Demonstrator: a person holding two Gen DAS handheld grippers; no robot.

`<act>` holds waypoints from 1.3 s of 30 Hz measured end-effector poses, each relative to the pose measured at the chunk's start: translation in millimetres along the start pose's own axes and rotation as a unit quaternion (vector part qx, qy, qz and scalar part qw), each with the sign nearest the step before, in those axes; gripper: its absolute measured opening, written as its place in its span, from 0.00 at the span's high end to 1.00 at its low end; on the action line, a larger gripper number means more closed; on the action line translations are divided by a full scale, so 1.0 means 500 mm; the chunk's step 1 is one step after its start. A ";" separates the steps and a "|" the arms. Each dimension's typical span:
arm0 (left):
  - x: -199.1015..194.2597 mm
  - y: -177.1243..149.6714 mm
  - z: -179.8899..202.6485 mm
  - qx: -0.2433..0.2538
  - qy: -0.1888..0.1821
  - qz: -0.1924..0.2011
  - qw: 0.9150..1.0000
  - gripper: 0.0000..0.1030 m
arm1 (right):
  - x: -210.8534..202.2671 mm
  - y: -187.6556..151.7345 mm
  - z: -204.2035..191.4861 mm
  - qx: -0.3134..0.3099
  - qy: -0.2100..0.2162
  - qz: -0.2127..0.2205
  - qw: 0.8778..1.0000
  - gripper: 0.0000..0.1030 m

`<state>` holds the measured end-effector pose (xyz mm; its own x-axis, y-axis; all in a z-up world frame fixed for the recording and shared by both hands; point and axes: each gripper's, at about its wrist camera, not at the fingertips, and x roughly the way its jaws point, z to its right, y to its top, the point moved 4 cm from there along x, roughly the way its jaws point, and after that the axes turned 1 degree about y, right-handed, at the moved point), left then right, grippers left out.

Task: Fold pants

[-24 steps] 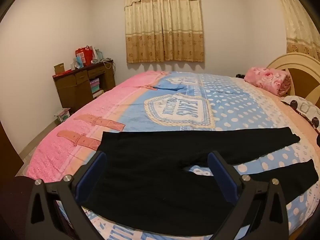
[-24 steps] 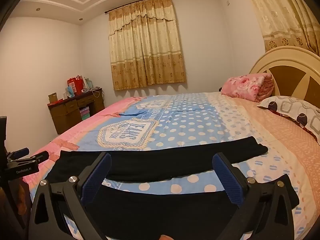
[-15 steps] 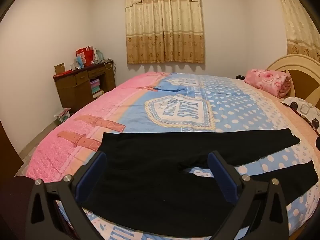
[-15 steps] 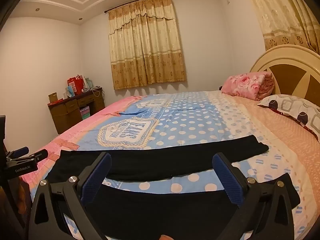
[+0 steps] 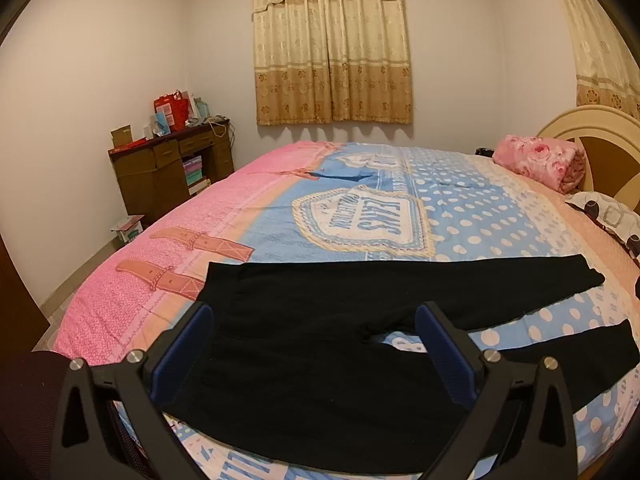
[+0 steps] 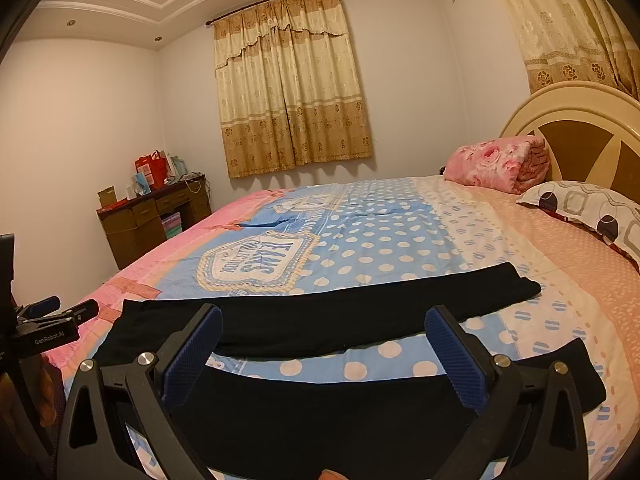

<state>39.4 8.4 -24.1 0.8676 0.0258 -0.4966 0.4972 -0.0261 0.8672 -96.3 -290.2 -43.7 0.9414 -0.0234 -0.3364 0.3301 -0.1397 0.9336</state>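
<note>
while both grippers gape, pants (image 5: pixel 304 344) lie flat below — (unheld).

Left hand-held gripper (image 5: pixel 316 354) agape, right hand-held gripper (image 6: pixel 324 356) likewise (both empty)

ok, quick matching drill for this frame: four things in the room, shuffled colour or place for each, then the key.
Things:
1. pants
2. rolled blanket
3. desk
4. curtain

Descriptions:
A. pink floral, by the headboard
B. beige and gold, on the far wall
C. black, spread flat on the near edge of the bed
D. dark brown wood, in the left corner

Pairs: 1-C, 2-A, 3-D, 4-B
</note>
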 end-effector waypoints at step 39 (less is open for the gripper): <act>0.000 -0.001 0.008 0.003 0.003 -0.001 1.000 0.00 | 0.006 -0.022 -0.012 0.005 0.007 -0.007 1.000 0.01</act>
<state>39.1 4.2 -24.9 0.8668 0.0312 -0.4977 0.4986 -0.0322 0.8662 -96.6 -282.8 -54.1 0.9378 -0.0071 -0.3472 0.3423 -0.1503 0.9275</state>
